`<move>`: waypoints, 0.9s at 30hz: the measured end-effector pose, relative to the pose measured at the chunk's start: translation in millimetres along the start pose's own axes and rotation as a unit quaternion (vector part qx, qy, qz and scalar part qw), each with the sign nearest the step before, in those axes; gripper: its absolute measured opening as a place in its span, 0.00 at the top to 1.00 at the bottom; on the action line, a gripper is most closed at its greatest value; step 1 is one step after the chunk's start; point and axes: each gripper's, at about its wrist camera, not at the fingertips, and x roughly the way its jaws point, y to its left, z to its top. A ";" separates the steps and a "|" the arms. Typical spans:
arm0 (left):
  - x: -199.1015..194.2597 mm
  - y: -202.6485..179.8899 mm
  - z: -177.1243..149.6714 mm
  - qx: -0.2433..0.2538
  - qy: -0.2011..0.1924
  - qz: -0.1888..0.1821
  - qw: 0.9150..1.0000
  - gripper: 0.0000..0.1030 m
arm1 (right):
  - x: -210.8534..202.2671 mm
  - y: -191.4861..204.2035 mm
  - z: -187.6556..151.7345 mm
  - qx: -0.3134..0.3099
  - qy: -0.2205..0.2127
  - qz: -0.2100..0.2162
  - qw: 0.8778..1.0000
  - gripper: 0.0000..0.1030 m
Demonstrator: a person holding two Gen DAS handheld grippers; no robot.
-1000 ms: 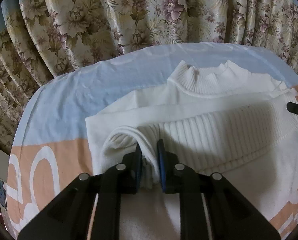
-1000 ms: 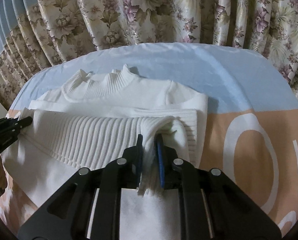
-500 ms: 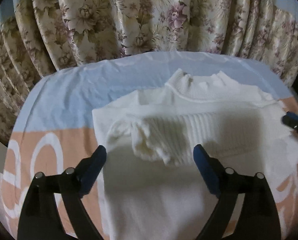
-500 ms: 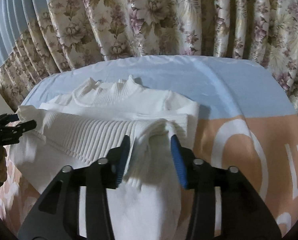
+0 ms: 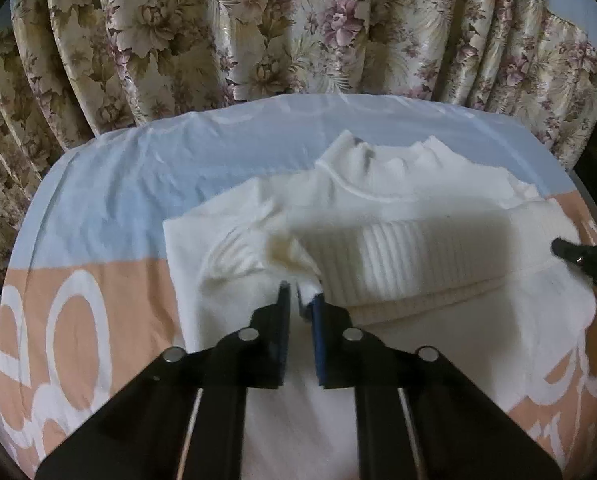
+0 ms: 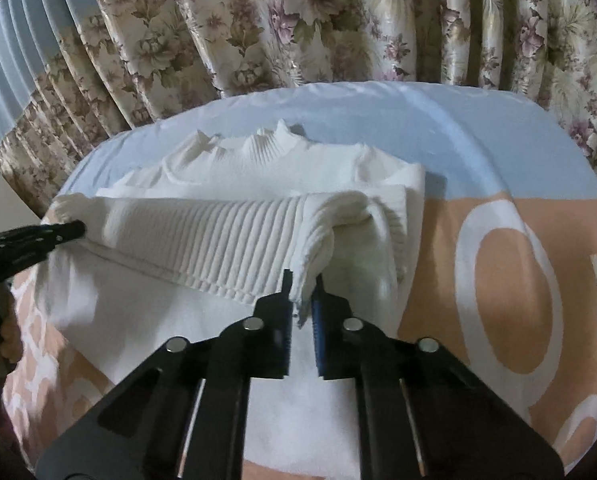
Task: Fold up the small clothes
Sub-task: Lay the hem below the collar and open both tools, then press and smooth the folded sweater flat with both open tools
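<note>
- White knit sweater [image 5: 398,208] [image 6: 258,184] spread flat on a bedsheet [image 5: 138,184] [image 6: 498,152], collar toward the floral curtain [image 5: 298,28] [image 6: 338,20].
- Ribbed hem band [image 5: 410,264] [image 6: 218,240] folded up across the body, lying as a thick ridged strip below the collar.
- Collar ribbed too, standing up in soft wavy peaks.
- Smooth knit on the lower body, ribbing only at hem and neck.
- Left gripper [image 5: 299,300] clenched on a bunched corner of the sweater at the left end of the band.
- Right gripper [image 6: 302,296] pinched on the right end of the band, fabric drooping between the blue pads.
- Each tool's black tip visible at the edge of the other's view, touching the band's far end.
- Bedsheet pale blue at the far side, peach nearer, with large white lettering: an "O" [image 6: 502,296] plainly readable in the right wrist view, the other characters cut off or too distorted to read.
- No brand tag or label legible on the sweater.
</note>
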 end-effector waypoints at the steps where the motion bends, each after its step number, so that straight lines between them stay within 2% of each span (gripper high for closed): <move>1: 0.4 1.5 3.3 -0.002 -0.001 -0.001 1.000 0.92 | -1.0 -0.9 3.0 0.002 -0.004 0.002 1.000 0.94; 7: 9.6 9.2 38.8 -0.021 -0.021 0.003 1.000 0.92 | -0.5 -5.5 46.5 0.014 -0.044 0.003 0.999 0.94; 9: 17.8 9.9 47.8 -0.024 -0.019 0.005 1.000 0.92 | 6.8 -7.2 61.8 0.022 -0.049 0.000 0.999 0.94; 11: 28.4 10.3 55.7 -0.021 -0.012 0.022 0.999 0.86 | 21.1 -11.2 73.3 0.032 -0.035 -0.003 0.999 0.94; 12: 29.7 11.2 56.8 -0.023 -0.011 0.030 0.999 0.78 | 29.6 -14.9 77.6 0.041 -0.025 -0.005 0.999 0.92; 13: 28.1 13.4 57.8 -0.026 -0.013 0.036 0.999 0.59 | 37.2 -20.6 82.1 0.054 -0.019 -0.012 0.998 0.88; 14: 23.6 15.8 57.8 -0.030 -0.019 0.041 0.999 0.47 | 39.5 -24.7 85.2 0.060 -0.016 -0.013 0.998 0.79; 15: 15.1 19.2 56.7 -0.034 -0.034 0.051 0.998 0.28 | 37.7 -28.0 86.7 0.065 -0.021 -0.010 0.998 0.70; 17: -0.6 27.0 52.2 -0.035 -0.054 0.068 0.996 0.27 | 21.5 -34.6 86.8 0.066 -0.047 -0.018 0.997 0.55; 18: -3.4 30.3 51.3 -0.035 -0.054 0.070 0.995 0.27 | 15.1 -38.7 84.9 0.065 -0.052 -0.028 0.996 0.53; 23: -20.5 46.2 34.2 -0.048 -0.043 0.076 0.995 0.27 | 3.6 -59.7 65.2 0.079 -0.038 -0.038 0.995 0.53; 27: -35.3 39.7 1.0 -0.038 -0.034 0.068 0.996 0.27 | -1.5 -55.7 37.4 0.060 -0.016 -0.047 0.997 0.52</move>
